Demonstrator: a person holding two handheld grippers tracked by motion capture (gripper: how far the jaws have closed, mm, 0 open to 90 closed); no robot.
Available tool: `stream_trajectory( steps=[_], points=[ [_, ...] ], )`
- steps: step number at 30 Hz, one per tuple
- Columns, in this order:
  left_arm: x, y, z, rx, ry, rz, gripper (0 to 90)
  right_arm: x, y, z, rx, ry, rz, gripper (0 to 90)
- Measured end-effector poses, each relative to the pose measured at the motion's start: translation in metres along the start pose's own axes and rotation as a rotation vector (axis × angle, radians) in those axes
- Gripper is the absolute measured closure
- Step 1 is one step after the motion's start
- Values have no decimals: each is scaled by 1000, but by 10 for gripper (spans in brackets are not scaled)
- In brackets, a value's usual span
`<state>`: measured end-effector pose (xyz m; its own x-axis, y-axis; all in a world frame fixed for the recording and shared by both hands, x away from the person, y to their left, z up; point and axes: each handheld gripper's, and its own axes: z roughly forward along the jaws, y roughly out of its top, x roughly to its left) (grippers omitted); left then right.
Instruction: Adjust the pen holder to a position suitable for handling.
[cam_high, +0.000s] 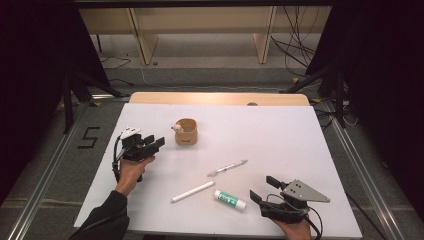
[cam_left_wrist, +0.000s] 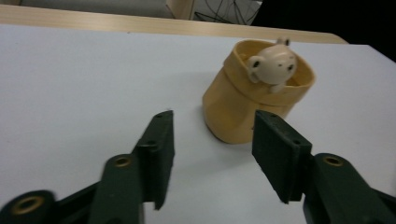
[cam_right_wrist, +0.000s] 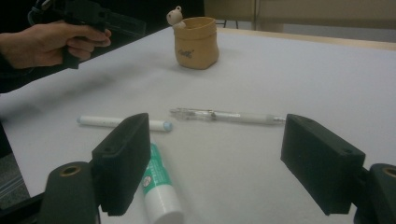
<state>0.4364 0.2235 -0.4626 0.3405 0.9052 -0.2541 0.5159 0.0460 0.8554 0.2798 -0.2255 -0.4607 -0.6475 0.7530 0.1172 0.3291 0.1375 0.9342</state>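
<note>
The left gripper (cam_left_wrist: 212, 154) is noted half-parted, nothing grasped; the yellow pen pot (cam_left_wrist: 254, 93) stands upper right of centre, off its line. A skewed closure could tip it. The right gripper (cam_right_wrist: 219, 163) is released.

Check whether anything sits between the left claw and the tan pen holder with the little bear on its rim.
Nothing visible does. The left claw points at the tan pen holder with the bear across bare white tabletop, its jaws parted with nothing between them.
</note>
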Motion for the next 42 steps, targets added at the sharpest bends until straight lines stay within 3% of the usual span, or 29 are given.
stream_trajectory(
  steps=[4,6,13,22,31,37,42],
  points=[
    [2,4,11,16,10,17,596,0,0,0,1,2,-1,251],
    [5,7,20,29,13,7,708,0,0,0,2,3,-2,252],
    [5,9,39,53,18,-14,880,0,0,0,2,10,-2,251],
    [-3,12,60,79,23,-16,889,0,-1,0,-5,16,-4,245],
    [-3,11,69,92,29,-30,888,0,-1,-1,-2,19,-6,245],
    [-7,9,74,101,13,-33,889,1,-1,0,-2,20,-9,245],
    [-11,10,76,107,36,-40,890,1,0,0,-4,21,-15,245]
  ],
)
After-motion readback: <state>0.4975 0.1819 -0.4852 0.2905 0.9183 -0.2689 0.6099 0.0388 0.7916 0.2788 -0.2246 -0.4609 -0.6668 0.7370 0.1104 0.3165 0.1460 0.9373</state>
